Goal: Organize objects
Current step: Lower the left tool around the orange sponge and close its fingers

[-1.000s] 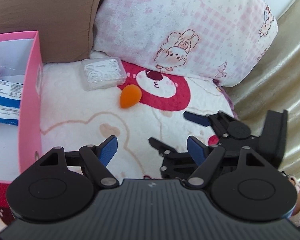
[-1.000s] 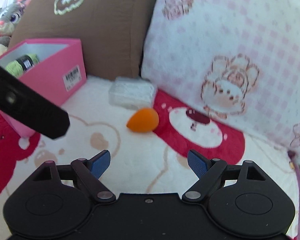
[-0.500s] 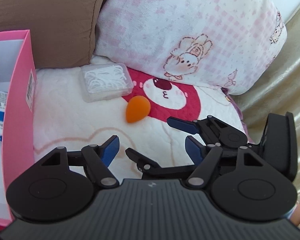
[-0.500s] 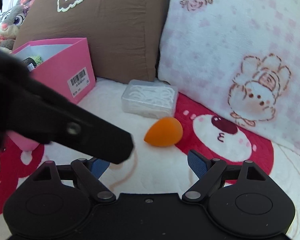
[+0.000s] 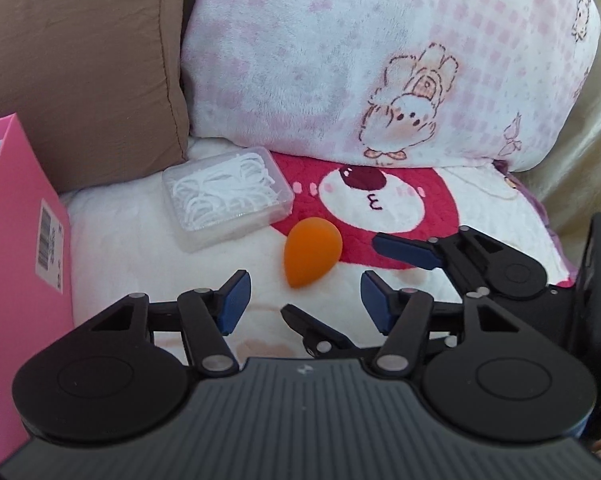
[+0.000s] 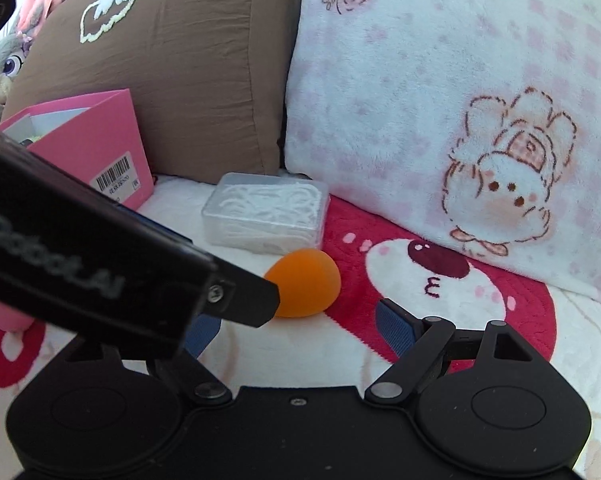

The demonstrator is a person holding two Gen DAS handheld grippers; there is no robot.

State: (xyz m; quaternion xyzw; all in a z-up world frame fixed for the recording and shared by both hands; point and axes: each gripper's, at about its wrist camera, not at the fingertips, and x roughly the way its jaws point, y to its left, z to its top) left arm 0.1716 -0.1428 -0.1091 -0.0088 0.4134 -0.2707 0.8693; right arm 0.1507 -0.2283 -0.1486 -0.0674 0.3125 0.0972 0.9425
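Note:
An orange egg-shaped sponge (image 5: 310, 252) lies on the white and red blanket, also in the right wrist view (image 6: 306, 282). A clear plastic box of white floss picks (image 5: 226, 196) lies just behind it and shows in the right wrist view too (image 6: 266, 214). My left gripper (image 5: 302, 302) is open and empty, just short of the sponge. My right gripper (image 6: 300, 326) is open and empty, with the sponge just ahead of its fingers; it shows from the left wrist view (image 5: 336, 280) crossing under the left one. The left gripper's body hides the right gripper's left finger.
A pink cardboard box (image 5: 24, 248) holding items stands on the left, seen also in the right wrist view (image 6: 96, 148). A brown pillow (image 6: 188, 60) and a pink checked pillow (image 6: 460, 100) lean behind. A plush rabbit (image 6: 0, 64) sits far left.
Both grippers have moved forward toward the sponge and the floss box, which look larger and nearer. The left gripper's body has swung further across the right wrist view. Both stay open.

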